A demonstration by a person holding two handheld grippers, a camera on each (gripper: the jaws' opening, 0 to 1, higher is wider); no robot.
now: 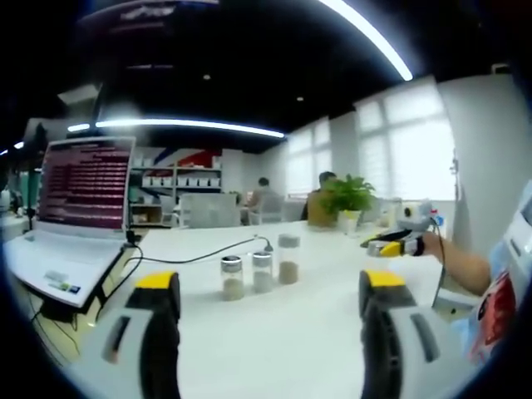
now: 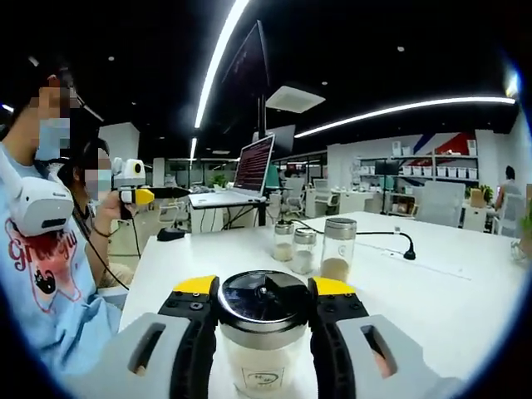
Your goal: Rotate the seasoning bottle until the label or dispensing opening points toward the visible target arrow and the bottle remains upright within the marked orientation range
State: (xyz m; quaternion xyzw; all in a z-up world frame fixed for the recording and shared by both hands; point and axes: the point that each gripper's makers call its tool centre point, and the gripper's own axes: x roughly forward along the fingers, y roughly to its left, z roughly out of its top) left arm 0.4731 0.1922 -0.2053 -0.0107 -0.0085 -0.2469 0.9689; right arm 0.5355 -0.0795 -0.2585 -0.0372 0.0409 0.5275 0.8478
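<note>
Glass seasoning bottle (image 2: 264, 332) stands upright on the white table (image 2: 432, 274), clamped at its black cap between the yellow-tipped jaws of the right gripper (image 2: 264, 293), a hold that suits turning it about its own axis. Three more jars (image 2: 309, 245) stand well ahead of it. Left gripper (image 1: 270, 287) hangs spread apart and empty, those jars (image 1: 259, 273) ahead between its jaws. No target arrow is discernible.

Ceiling light strips (image 1: 366, 37) and bright windows (image 1: 407, 141) light the white table (image 1: 274, 332) evenly, with soft overall blur, blown-out glass, and strong fisheye bending near edges.
</note>
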